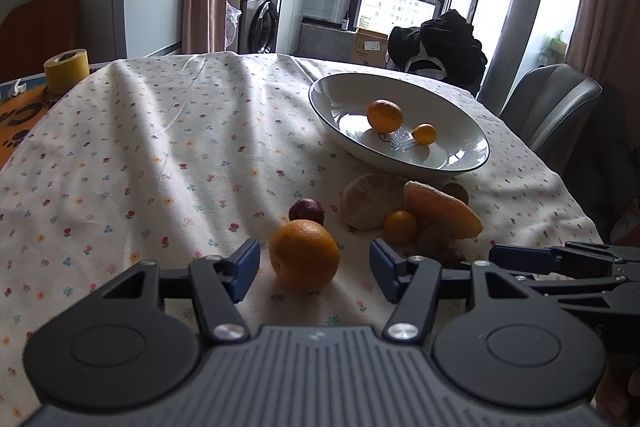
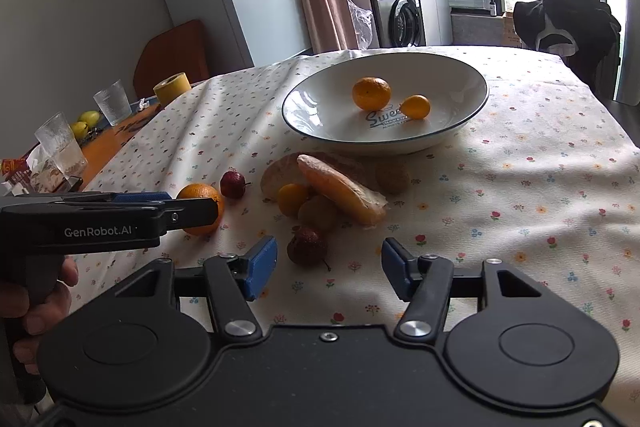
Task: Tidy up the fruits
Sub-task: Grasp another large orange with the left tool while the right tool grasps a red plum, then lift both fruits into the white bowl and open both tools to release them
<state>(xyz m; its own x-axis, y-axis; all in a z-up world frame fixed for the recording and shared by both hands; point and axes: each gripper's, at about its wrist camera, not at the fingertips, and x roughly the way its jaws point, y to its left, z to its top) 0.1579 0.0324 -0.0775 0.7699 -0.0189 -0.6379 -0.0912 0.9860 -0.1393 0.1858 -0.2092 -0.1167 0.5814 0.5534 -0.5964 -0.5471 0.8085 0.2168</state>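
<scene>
Fruits lie in two groups on the flowered tablecloth [image 1: 160, 147]. In the white bowl [image 2: 312, 99] with a dark rim: one mandarin [image 2: 371, 93] and one small yellow-orange fruit [image 2: 416, 107], close together near the bowl's middle, over printed lettering. On the cloth just in front of the bowl: a loose heap with a piece of pale peel [image 1: 370, 201], an orange peel wedge [image 2: 340, 193] lying across it, a small yellow-orange fruit [image 2: 292, 199] tucked against the peel, and a couple of brownish round fruits, hard to identify.

Left gripper [image 1: 314, 269]: jaws apart, blue pads either side of a large orange [image 1: 304, 257] that sits on the cloth between them; contact with the pads cannot be confirmed. A dark red fruit [image 1: 306, 209] lies just beyond the orange.

Right gripper [image 2: 329, 267]: jaws apart, low over the cloth, with another dark red fruit [image 2: 307, 245] lying between the fingertips, nearer the left pad, not gripped.

In the right wrist view the left gripper shows side-on, held by a hand [image 2: 38, 303], its finger overlapping the orange.

Table edge at left: a yellow tape roll [image 1: 66, 69], two ribbed glasses [image 2: 60, 143], two yellow-green fruits [image 2: 84, 125].
</scene>
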